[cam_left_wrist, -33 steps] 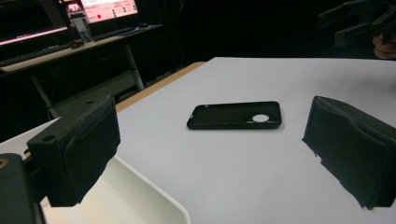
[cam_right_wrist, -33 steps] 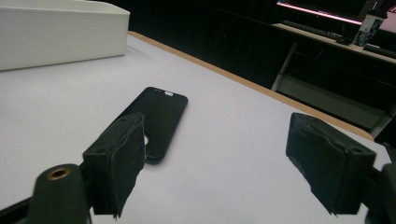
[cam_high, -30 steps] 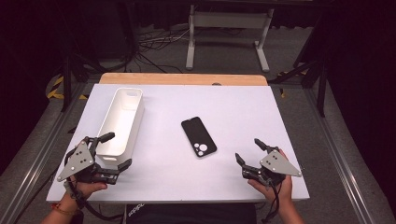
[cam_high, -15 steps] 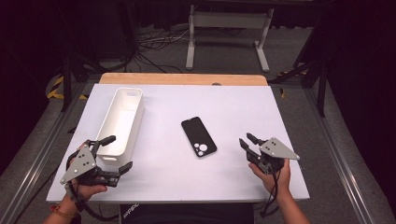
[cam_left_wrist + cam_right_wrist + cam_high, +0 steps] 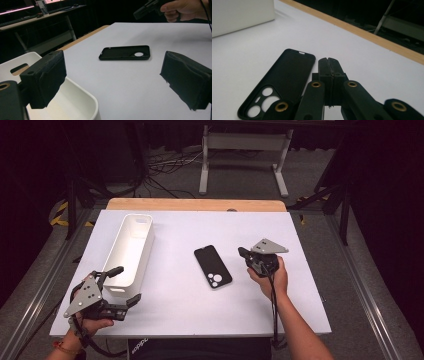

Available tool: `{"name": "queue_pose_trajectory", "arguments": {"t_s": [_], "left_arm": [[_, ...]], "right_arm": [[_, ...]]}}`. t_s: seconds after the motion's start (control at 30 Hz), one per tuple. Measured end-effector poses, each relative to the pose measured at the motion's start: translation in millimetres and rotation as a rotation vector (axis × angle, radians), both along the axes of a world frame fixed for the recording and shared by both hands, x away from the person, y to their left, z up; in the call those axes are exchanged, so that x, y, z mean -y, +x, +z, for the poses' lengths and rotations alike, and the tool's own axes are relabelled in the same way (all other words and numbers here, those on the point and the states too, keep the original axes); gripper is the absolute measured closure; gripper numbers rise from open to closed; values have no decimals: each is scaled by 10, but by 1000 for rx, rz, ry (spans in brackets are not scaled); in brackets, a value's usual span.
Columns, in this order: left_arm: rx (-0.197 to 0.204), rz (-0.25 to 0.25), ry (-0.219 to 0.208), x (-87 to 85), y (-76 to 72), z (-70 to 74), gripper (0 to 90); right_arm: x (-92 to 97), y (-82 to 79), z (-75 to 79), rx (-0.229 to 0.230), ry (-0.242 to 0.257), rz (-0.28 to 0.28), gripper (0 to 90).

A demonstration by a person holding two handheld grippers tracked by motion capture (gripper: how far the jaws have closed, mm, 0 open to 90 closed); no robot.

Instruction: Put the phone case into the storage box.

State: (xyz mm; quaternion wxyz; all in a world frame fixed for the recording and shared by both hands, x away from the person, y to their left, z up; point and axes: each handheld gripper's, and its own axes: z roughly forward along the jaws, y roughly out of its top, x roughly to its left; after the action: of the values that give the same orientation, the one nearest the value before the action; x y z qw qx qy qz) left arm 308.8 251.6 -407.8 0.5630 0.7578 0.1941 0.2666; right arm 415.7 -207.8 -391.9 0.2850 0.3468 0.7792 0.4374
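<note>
Counter: a white rectangular counter with a pale wooden strip along its far edge is carrying everything here.

Phone case: the flat black phone case with round camera cut-outs is lying near the middle of the counter, cut-outs toward the person; in the left gripper view it is sitting flat beyond the jaws, and in the right gripper view it is lying just beside the jaws, to their left.

Bin: the long white plastic bin with handle slots is standing on the left part of the counter, well apart from the case; its near rounded corner is showing right under the left jaw.

Left tool: the black left tool is sitting at the near left corner of the counter, just beside the bin's near end, and its jaws are standing wide apart with nothing between them.

Right tool: the black right tool is hovering just right of the phone case, pointing toward it; its jaws are pressed together tip to tip, gripping nothing.

Right hand: the person's hand is wrapping the tool's handle, cable trailing back along the forearm.
</note>
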Motion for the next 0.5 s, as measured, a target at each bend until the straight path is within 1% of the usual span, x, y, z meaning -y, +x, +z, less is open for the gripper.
{"name": "queue_pose_trajectory", "arguments": {"t_s": [0.03, 0.07, 0.1, 0.2, 0.23, 0.27, 0.33, 0.37, 0.4, 0.47, 0.5], "left_arm": [[0, -1, -1, 5, 0, -5, 71], [3, -4, 2, 9, 3, -8, 71], [-5, -5, 3, 19, 3, -15, 72], [-7, -8, 11, 40, 6, -29, 72], [-7, -11, 16, 45, 11, -31, 72], [-9, -12, 15, 50, 16, -34, 72], [-18, -17, 9, 51, 23, -40, 74], [-17, -19, 12, 52, 28, -43, 74], [-13, -16, 12, 51, 33, -44, 74], [-19, -16, 8, 56, 49, -42, 75], [-14, -22, 5, 62, 52, -40, 74]], "right_arm": [[-29, 65, -21, -27, 3, -2, 900], [-52, 118, -39, -42, 1, -9, 900], [-75, 175, -55, -53, -6, -9, 900], [-162, 366, -107, -102, -25, -19, 900], [-184, 412, -124, -115, -21, -24, 900], [-218, 489, -154, -137, -24, -30, 900], [-258, 608, -209, -180, -9, -40, 900], [-286, 656, -234, -199, -6, -37, 900], [-316, 698, -258, -211, -12, -34, 900], [-374, 768, -303, -233, -32, -39, 900], [-403, 810, -332, -242, -42, -37, 900]]}}
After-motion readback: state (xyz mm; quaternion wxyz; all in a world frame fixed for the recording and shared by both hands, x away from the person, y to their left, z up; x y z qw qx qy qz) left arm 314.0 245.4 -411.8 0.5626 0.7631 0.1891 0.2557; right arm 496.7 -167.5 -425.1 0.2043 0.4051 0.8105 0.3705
